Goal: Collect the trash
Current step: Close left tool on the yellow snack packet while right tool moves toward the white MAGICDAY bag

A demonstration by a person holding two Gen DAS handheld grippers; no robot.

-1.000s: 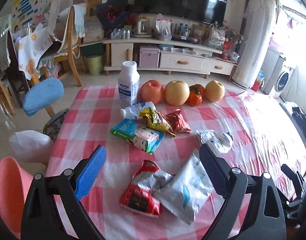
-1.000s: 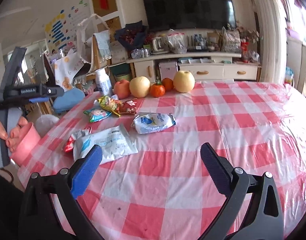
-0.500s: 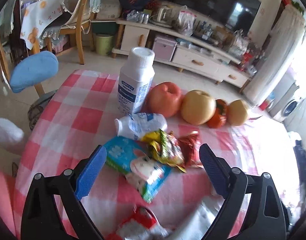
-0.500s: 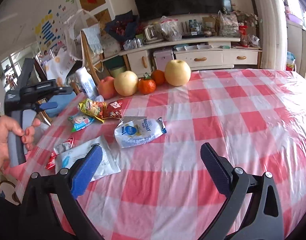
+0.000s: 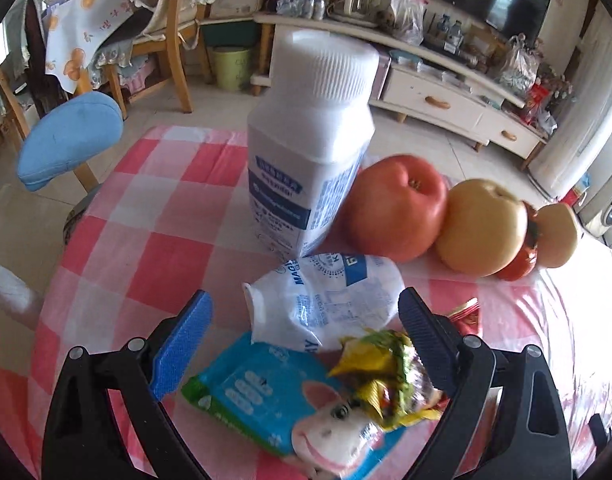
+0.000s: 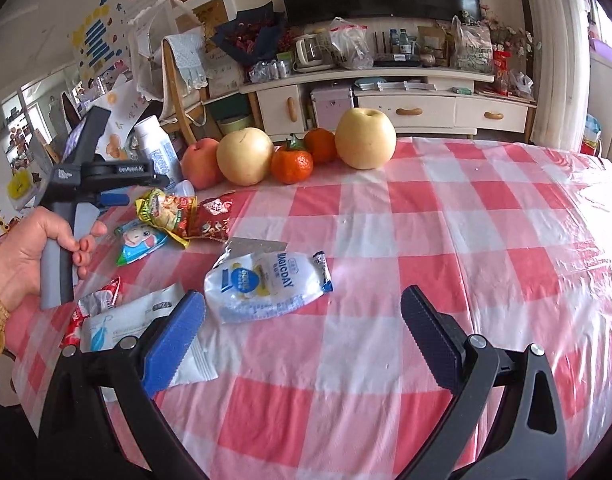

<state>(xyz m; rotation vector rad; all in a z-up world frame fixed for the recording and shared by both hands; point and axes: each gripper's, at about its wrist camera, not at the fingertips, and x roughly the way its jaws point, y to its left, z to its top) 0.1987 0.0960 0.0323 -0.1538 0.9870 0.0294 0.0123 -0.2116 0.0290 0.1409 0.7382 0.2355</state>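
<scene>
Left gripper [image 5: 302,328]: released, jaws spread wide and holding nothing; it hangs low over the litter at the table's 9 o'clock edge, as the right wrist view has it.
Right gripper [image 6: 302,330]: also released and empty, above the checked tablecloth [image 6: 445,216], with a white pouch [image 6: 266,286] just beyond its fingertips at 12 o'clock.
Trash near left gripper: a crumpled white pouch [image 5: 325,300] lies between the jaws; a blue wrapper with a cartoon pig [image 5: 290,412] sits at 6 o'clock of it, a yellow-green snack bag [image 5: 389,380] at 5 o'clock, partly over the blue one.
Not trash, by my judgement: the upright white bottle [image 5: 309,140] at 12 o'clock, the red apple [image 5: 397,208] and the yellow pear [image 5: 481,228] at 1 to 2 o'clock.
Step in hand: likely closing on the crumpled pouch.
How to do it well: come down with one finger on each side of the pouch's bulged middle, press lightly into the cloth, then squeeze; a thin flat edge would slip out. Keep clear of the bottle, which stands touching or nearly touching the pouch and could tip.
Other trash: a flat white packet [image 6: 138,328] and a red wrapper [image 6: 94,308] at 9 o'clock of the right gripper.
Writing: "MAGICDAY" on the right-hand pouch; "MAG…" on the left one; "GenRobot.AI" on the left tool's body. Bottle print too blurred to read.
</scene>
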